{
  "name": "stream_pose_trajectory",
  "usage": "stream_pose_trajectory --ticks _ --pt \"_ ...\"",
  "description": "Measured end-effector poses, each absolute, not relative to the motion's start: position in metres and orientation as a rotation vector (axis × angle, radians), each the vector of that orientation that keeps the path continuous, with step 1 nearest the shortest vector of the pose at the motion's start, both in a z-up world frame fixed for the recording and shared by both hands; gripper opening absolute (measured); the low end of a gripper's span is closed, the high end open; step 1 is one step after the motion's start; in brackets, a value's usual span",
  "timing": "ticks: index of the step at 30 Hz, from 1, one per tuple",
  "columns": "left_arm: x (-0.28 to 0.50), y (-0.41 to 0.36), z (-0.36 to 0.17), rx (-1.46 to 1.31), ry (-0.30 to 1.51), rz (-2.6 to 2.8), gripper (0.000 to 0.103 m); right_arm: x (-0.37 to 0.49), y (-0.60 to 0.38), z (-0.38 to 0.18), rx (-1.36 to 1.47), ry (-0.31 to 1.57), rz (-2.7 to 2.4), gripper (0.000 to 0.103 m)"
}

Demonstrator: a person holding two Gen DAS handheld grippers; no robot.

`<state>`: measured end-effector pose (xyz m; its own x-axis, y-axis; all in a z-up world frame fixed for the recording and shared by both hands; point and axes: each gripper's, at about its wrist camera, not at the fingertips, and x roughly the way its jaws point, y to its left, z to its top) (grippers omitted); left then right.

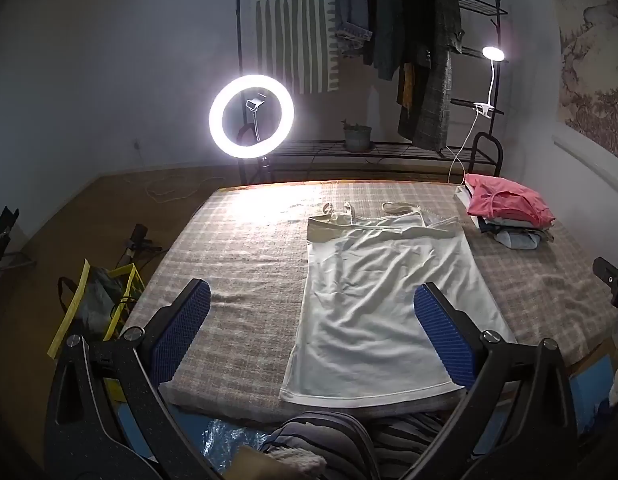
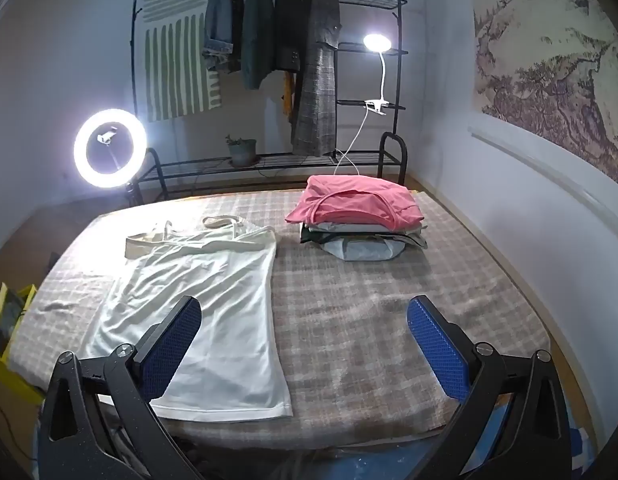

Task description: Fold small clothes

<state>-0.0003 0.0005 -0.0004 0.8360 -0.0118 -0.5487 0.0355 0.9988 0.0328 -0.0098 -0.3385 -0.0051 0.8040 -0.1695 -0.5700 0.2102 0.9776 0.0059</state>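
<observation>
A white strappy top lies spread flat on the checked table cover, straps at the far end and hem at the near edge. It also shows in the right wrist view. My left gripper is open and empty, held above the near part of the top, over its left edge. My right gripper is open and empty, above the cover just right of the top's right edge. A stack of folded clothes with a pink garment on top sits at the far right of the table.
A lit ring light stands beyond the table's far left corner. A clothes rack with hanging jackets and a clip lamp stand behind. A yellow crate sits on the floor to the left. The right gripper's body shows at the right edge.
</observation>
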Motion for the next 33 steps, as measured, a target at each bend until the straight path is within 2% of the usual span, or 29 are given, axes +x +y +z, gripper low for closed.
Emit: stream_pose_trajectory --ticks 33 --pt "-0.020 -0.007 0.024 0.034 0.562 -0.032 0.103 -0.023 -0.327 0.008 0.050 0.555 -0.190 0.103"
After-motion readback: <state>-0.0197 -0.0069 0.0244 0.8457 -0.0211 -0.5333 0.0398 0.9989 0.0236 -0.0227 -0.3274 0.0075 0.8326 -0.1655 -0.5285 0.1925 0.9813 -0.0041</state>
